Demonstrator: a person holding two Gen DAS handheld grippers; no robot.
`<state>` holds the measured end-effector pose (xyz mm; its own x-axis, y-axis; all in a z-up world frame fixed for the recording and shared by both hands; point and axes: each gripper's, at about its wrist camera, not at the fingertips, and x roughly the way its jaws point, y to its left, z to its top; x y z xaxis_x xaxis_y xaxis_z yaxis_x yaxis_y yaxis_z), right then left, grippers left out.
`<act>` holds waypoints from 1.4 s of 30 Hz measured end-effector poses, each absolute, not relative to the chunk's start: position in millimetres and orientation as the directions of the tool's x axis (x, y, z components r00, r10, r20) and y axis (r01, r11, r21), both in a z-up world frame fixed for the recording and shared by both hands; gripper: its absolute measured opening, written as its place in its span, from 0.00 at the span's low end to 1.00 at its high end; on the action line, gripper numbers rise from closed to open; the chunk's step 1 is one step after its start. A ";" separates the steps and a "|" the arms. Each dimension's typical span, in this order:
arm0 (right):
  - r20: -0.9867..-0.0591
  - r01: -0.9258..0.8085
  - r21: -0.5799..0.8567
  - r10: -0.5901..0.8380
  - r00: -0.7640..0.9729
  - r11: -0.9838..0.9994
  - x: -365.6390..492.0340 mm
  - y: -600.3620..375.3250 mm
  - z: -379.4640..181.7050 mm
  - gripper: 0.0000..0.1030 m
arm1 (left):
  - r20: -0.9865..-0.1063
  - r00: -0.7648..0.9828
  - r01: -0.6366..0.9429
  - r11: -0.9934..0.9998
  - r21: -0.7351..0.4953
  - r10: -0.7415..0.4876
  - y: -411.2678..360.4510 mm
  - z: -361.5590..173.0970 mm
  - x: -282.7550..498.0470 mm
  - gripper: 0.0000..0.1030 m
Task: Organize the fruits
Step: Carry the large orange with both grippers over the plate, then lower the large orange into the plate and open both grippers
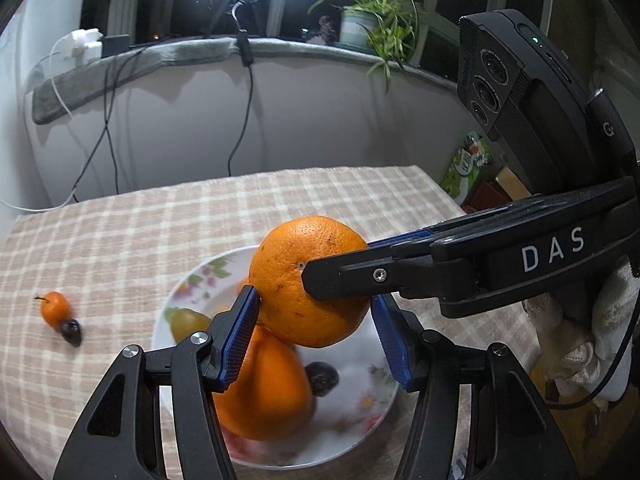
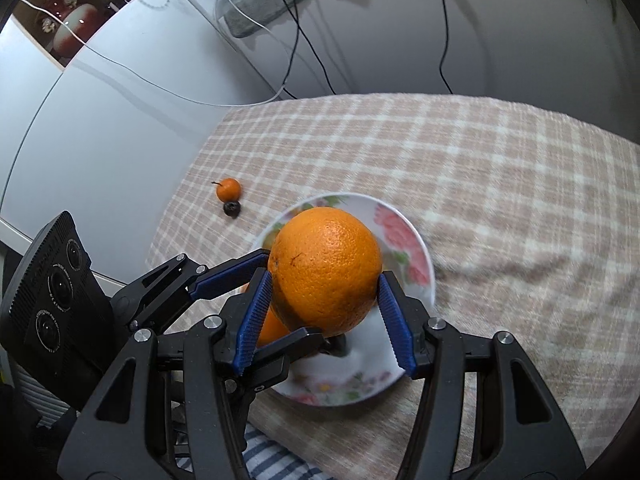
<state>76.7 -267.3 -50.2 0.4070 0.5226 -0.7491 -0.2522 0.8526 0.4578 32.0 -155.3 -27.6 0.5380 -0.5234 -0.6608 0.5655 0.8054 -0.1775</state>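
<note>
while both tongs clamp the large round orange (image 2: 326, 270) crosswise, right gripper (image 2: 324, 314) and left gripper (image 1: 316, 340) each closed on its flanks, the fruit hangs directly above the white floral ceramic plate (image 2: 404, 236); judged: straight descent, neither hand nearer.

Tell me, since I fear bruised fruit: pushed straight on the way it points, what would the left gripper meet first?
Probably the second orange lying in the floral plate. The left gripper angles down over it, its pads on the held orange, which the right gripper also grips. Depth is unclear.
</note>
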 end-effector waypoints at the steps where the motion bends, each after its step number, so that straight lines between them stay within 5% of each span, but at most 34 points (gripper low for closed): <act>1: -0.750 -0.248 0.460 0.523 0.405 0.853 76.1 -268.7 -51.5 0.55 | -0.664 0.533 0.569 0.803 -0.178 -0.524 -157.1 -28.8 32.8 0.55; 25: -0.756 -0.236 0.437 0.496 0.426 0.868 66.7 -283.3 -48.2 0.54 | -0.683 0.484 0.602 0.774 -0.195 -0.548 -164.5 -36.8 28.6 0.49; 42: -0.751 -0.302 0.358 0.465 0.469 0.883 68.4 -257.9 -38.1 0.60 | -0.608 0.608 0.498 0.841 -0.208 -0.511 -82.9 -18.7 26.5 0.49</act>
<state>68.4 -257.9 -38.1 0.4694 0.4648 -0.7507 -0.3021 0.8835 0.3581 26.5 -82.9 -18.7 0.6078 -0.5107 -0.6080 0.4985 0.8415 -0.2085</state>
